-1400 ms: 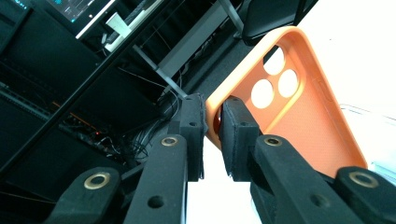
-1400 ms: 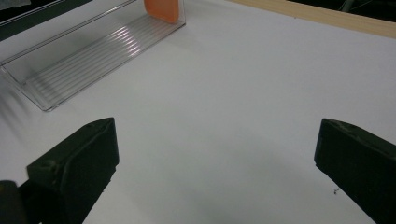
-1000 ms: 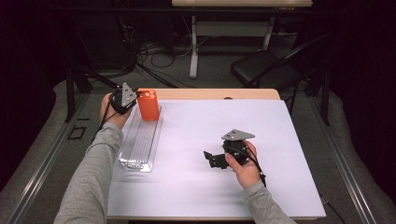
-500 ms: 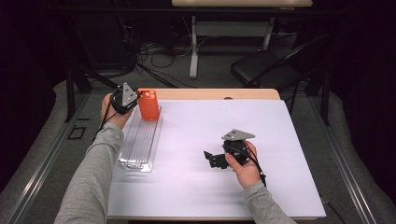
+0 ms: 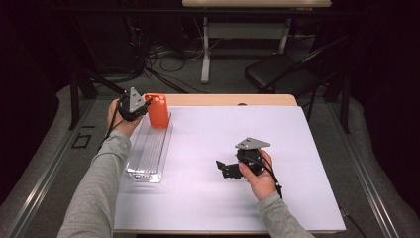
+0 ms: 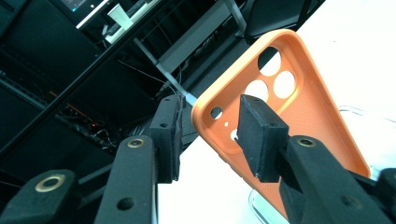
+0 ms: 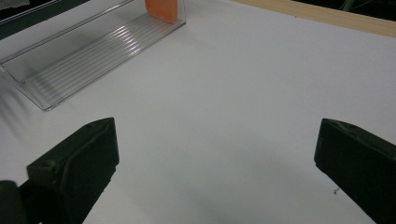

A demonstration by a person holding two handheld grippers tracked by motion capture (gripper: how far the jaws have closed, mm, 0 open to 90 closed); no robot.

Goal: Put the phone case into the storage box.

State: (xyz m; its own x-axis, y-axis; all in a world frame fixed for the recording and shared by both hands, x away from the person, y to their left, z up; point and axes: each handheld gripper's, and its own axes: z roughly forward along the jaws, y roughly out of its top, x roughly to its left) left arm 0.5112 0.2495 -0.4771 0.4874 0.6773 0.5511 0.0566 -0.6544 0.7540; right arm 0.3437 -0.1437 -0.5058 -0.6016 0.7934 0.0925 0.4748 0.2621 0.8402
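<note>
An orange phone case (image 5: 158, 110) stands upright at the far end of a clear ribbed tray (image 5: 148, 148) on the left of the white table. My left gripper (image 5: 146, 105) is at the case's left side. In the left gripper view its jaws have just been opening: one pad (image 6: 259, 135) sits in front of the case (image 6: 299, 107), the other stands off its edge, and neither presses on it. My right gripper (image 5: 223, 168) rests low over the bare table to the right, jaws wide apart with nothing between them (image 7: 215, 135). Its view shows the tray (image 7: 93, 51) and the case's foot (image 7: 161, 9) farther off.
The white table top (image 5: 277, 139) has a wooden strip (image 5: 228, 100) along its far edge. Beyond it stand a black chair (image 5: 277, 74), a desk leg (image 5: 205, 54) and loose cables on the floor.
</note>
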